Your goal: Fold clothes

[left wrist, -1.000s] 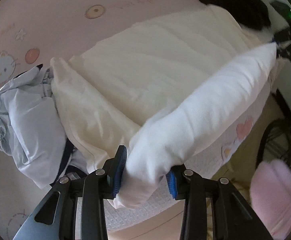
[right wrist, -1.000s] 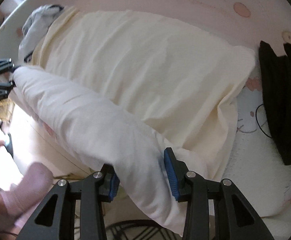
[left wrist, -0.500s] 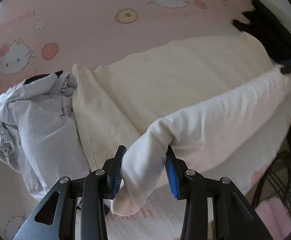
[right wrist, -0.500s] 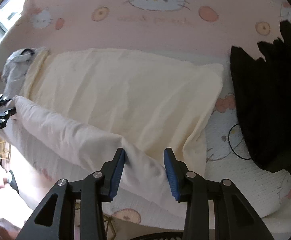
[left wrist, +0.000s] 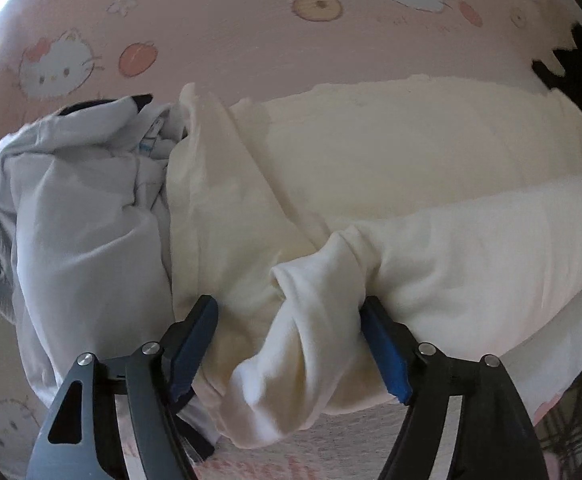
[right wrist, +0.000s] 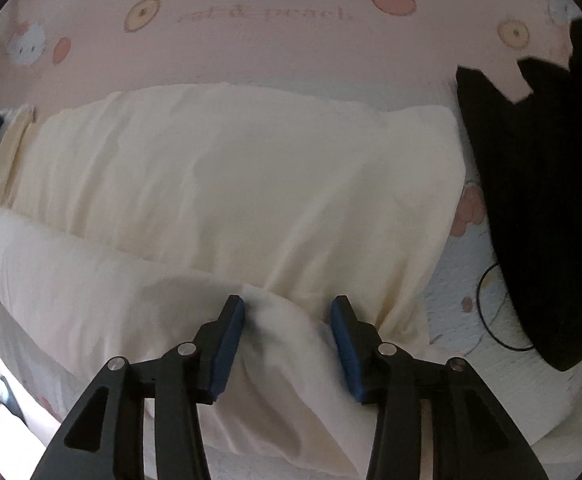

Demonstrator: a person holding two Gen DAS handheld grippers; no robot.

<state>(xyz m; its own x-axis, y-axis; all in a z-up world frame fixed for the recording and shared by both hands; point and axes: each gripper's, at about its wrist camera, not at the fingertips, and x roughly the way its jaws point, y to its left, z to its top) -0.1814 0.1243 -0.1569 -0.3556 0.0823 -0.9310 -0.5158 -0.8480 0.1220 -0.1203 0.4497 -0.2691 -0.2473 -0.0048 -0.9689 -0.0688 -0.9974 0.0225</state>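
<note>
Cream garment (left wrist: pixel 391 152): spread across the pink cartoon-cat bedsheet (left wrist: pixel 231 32); near edge rolled over onto itself
Left gripper (left wrist: pixel 291 344): jaws have just been opening; stand wide, bunched corner loose between them, left pad clear of it
Right gripper (right wrist: pixel 287 344): jaws have just eased apart; fold lies between them, unpinched
Pale blue garment (left wrist: pixel 83 216): crumpled, touching cream garment's end
Black garment (right wrist: pixel 539 208): beside the other end

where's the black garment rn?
Right wrist view: black garment lies on the pink bedsheet, far right, just beside the cream garment.
</note>
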